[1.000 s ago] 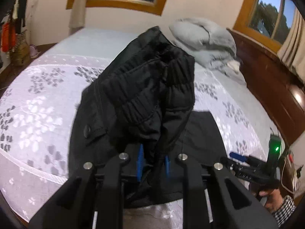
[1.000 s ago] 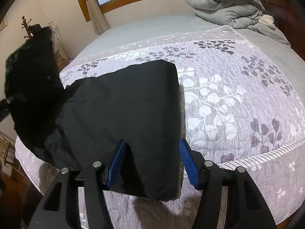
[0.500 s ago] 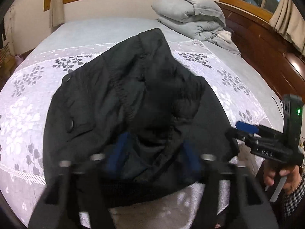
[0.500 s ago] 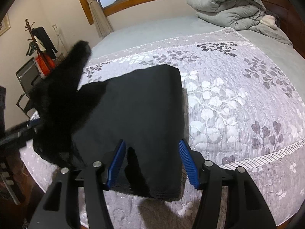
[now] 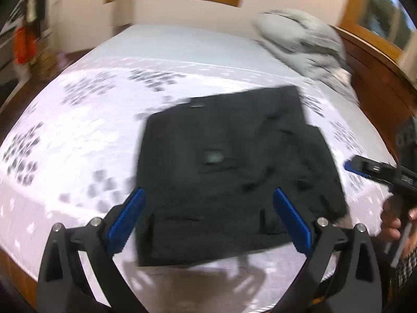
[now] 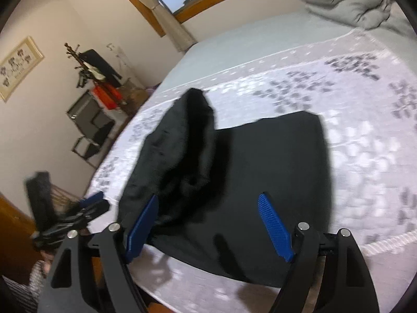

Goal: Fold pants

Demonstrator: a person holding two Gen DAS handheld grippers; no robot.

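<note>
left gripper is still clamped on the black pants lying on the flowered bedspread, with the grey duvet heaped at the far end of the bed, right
Not quite. The left gripper is not clamped: in the left wrist view its jaws have just been opening and stand wide apart, touching no cloth. The black pants do lie on the flowered bedspread, and the grey duvet is heaped at the far end.

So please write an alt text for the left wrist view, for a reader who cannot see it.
Black pants lie folded flat in a rough square on a bed with a grey leaf-patterned cover. The left tool hovers in front, its blue pads wide apart and holding nothing. The picture is motion-blurred; the right tool enters at the right edge.
</note>
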